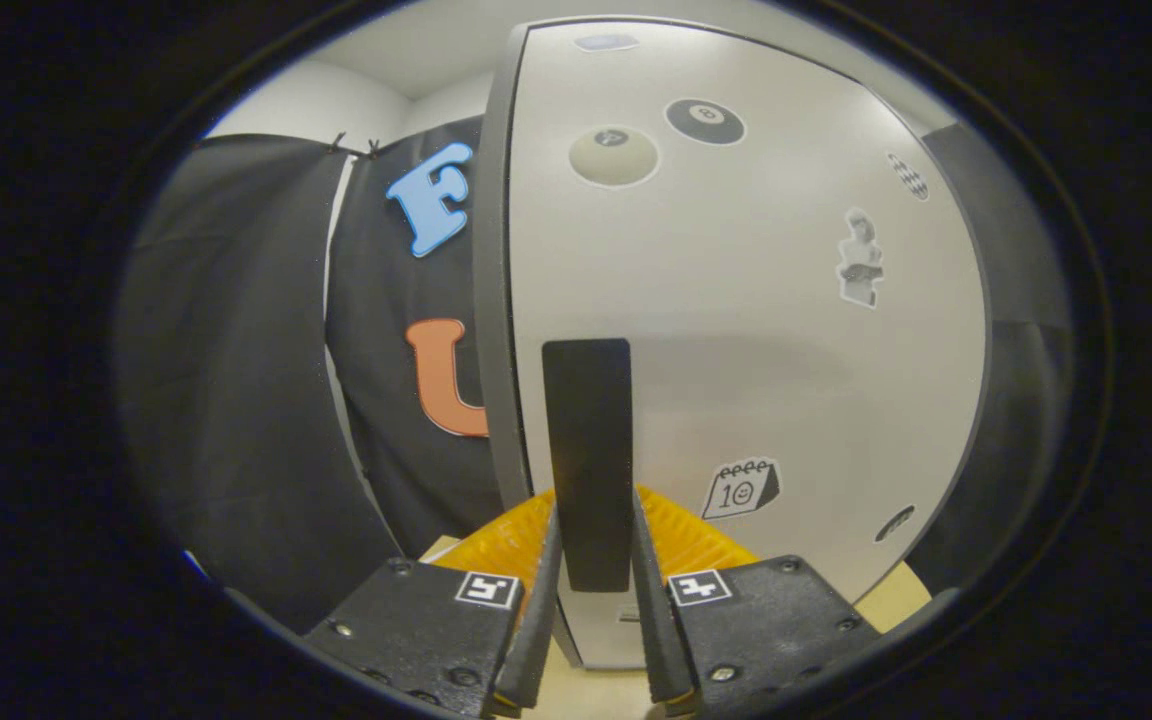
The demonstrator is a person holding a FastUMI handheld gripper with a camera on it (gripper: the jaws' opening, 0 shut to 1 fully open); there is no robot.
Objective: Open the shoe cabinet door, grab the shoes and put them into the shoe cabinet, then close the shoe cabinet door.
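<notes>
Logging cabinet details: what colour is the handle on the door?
Black, against the pale grey door. The handle shows best in the gripper view, between the tongs, whose fingers press its sides.

Gripper (pixel 591 560) held level, pointing straight forward. Both fingers (pixel 543 590) run parallel and stand close together, one on each side of the black door handle (pixel 587 460), inner faces touching its sides. Closed on the handle's lower part.
</notes>
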